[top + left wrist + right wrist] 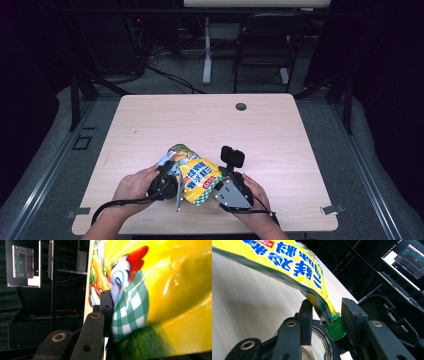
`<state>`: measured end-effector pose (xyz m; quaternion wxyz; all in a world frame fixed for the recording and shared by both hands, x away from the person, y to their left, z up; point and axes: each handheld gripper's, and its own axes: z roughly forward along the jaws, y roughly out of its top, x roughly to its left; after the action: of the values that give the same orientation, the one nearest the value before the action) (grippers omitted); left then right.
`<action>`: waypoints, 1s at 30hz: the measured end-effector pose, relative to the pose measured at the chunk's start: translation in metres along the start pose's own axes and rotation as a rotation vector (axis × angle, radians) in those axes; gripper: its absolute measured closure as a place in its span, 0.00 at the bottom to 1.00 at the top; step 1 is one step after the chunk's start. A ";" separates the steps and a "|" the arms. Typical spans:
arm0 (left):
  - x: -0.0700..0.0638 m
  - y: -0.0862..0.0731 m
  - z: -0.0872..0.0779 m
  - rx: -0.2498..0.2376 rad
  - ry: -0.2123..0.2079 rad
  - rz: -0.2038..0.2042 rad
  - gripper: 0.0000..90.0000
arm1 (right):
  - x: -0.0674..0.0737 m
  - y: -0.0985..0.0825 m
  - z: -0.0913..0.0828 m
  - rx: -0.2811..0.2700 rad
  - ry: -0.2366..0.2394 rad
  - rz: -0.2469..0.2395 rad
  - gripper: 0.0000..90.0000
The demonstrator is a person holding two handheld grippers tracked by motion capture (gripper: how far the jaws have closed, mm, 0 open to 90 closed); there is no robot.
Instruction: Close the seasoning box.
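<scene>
A yellow snack pouch (pixel 197 175) with blue lettering and a green checked base is held over the table's near edge between my two grippers. My left gripper (pixel 170 182) is shut on the pouch (pixel 162 302); one black jaw presses its printed side and the other is hidden behind it. My right gripper (pixel 217 176) stands open around the pouch's green ribbed spout cap (pixel 335 327). The cap lies close to one pad, with a gap on the other side. A glass jar rim (pixel 322 340) shows just below the cap.
The light wooden table (pixel 210 120) has a round cable hole (pixel 241 106) near its far edge. Beyond it stand a black chair (pixel 265 45) and a white desk leg (pixel 207 50). A lit monitor (pixel 23 265) hangs in the dark background.
</scene>
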<state>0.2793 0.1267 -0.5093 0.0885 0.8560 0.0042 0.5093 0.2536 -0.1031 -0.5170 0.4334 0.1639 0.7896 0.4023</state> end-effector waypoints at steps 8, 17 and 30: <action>-0.006 -0.002 0.003 -0.007 -0.024 -0.046 0.92 | 0.001 0.003 -0.001 0.008 0.010 -0.008 0.74; -0.009 -0.002 0.007 0.007 -0.057 -0.102 0.91 | 0.005 0.009 -0.004 0.005 0.012 -0.057 0.78; -0.010 -0.004 0.008 -0.017 -0.104 -0.194 0.92 | 0.001 0.018 -0.005 0.011 0.021 -0.095 0.78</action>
<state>0.2818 0.1286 -0.5221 0.1447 0.8762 0.0781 0.4531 0.2472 -0.0937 -0.5016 0.4427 0.1242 0.8033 0.3786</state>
